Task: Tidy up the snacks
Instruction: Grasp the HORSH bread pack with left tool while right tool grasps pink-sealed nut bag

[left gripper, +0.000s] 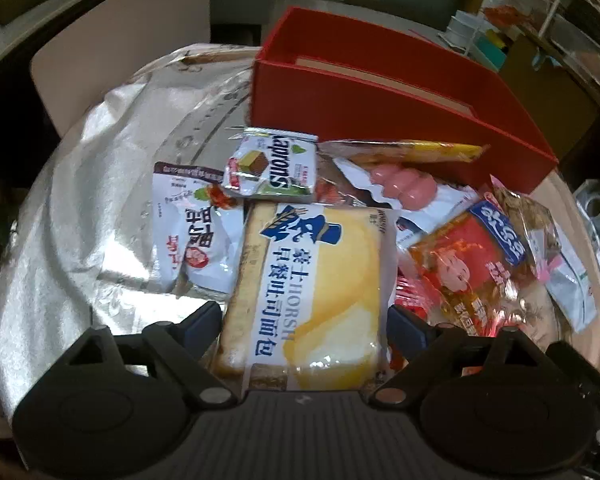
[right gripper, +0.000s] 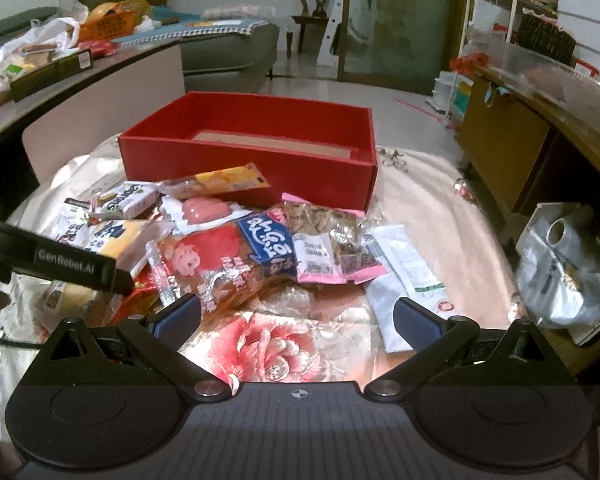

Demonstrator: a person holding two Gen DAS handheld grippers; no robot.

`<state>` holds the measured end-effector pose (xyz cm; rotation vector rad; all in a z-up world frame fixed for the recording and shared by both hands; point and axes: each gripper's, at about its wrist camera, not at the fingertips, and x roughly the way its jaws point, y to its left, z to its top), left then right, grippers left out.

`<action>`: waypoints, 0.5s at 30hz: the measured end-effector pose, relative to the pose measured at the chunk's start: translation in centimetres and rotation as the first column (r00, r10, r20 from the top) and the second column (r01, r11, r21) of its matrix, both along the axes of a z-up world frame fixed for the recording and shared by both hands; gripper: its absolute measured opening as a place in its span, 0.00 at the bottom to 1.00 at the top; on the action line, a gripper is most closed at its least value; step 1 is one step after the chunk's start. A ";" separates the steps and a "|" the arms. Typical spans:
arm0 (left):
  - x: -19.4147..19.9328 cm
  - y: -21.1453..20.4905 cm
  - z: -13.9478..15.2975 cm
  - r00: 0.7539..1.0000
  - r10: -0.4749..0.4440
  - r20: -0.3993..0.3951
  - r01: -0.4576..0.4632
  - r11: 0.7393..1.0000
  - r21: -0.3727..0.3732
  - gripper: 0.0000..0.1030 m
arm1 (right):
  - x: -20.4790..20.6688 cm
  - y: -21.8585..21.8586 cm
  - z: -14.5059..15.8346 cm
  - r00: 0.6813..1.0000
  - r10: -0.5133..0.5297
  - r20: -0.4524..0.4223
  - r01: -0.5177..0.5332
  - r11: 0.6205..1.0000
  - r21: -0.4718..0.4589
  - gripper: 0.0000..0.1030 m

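Bread pack (left gripper: pixel 308 292) sits between the left gripper (left gripper: pixel 304 326) fingers, both pads at its side edges; can't tell if they're clenched on it or just around it. Right gripper (right gripper: pixel 296 320) is released, nothing between its fingers, hovering over the floral cloth (right gripper: pixel 284 344). Red box (right gripper: pixel 256 152) lies ahead of both, beyond the snack pile. Risk: soft pack squashes if squeezed hard, or the slick wrapper slips mid-lift and drags the wafer pack (left gripper: pixel 272 166) w/ it.

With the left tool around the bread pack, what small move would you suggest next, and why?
Probably close the left tool on the bread pack: its fingers flank the pack but look open, and the red box behind the pile holds no snacks.
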<state>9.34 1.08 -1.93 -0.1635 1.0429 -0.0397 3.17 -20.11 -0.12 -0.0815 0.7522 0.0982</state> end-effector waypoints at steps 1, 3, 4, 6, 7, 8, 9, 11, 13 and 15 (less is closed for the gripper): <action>-0.1 0.2 0.2 1.000 0.002 0.010 -0.002 1.000 0.006 0.82 | 0.0 -0.1 0.0 1.000 -0.001 0.000 0.001 1.000 0.002 1.00; -0.4 0.0 0.3 0.999 -0.018 0.030 0.016 0.998 0.055 0.82 | 0.0 -0.2 0.0 1.000 -0.004 -0.002 0.004 1.000 0.011 1.00; -0.4 -0.2 0.3 0.999 -0.026 0.036 0.023 0.997 0.073 0.82 | 0.1 -0.2 0.0 1.000 -0.005 -0.004 0.005 1.000 0.014 1.00; -0.5 -0.6 0.2 0.998 -0.042 0.046 0.037 0.994 0.103 0.83 | 0.2 -0.2 -0.1 1.000 -0.006 -0.010 0.006 1.000 0.015 1.00; -0.2 -0.7 -0.2 0.998 -0.045 0.041 0.041 0.993 0.107 0.84 | 0.2 -0.2 -0.1 1.000 -0.004 -0.013 0.004 1.000 0.018 1.00; 0.2 -0.6 -0.6 0.999 -0.037 0.023 0.034 0.995 0.097 0.87 | 0.2 -0.1 -0.2 1.000 -0.001 -0.016 0.001 1.000 0.020 1.00; 0.4 -0.2 -0.9 1.000 -0.010 0.015 0.009 0.997 0.072 0.93 | 0.2 0.0 -0.2 1.000 0.003 -0.018 -0.003 1.000 0.019 1.00; 0.3 1.0 -1.4 1.000 0.021 0.020 -0.020 1.000 -0.010 0.94 | 0.1 0.1 -0.2 1.000 0.010 -0.017 -0.009 1.000 0.015 1.00; 0.0 0.7 -1.3 1.000 -0.013 0.024 0.012 1.000 0.023 0.89 | 0.1 0.0 -0.1 1.000 0.011 -0.021 -0.010 1.000 0.016 1.00; -0.4 0.5 -1.0 0.998 -0.043 0.035 0.042 0.999 0.019 0.77 | 0.2 0.0 -0.1 1.000 0.015 -0.027 -0.015 1.000 0.025 0.99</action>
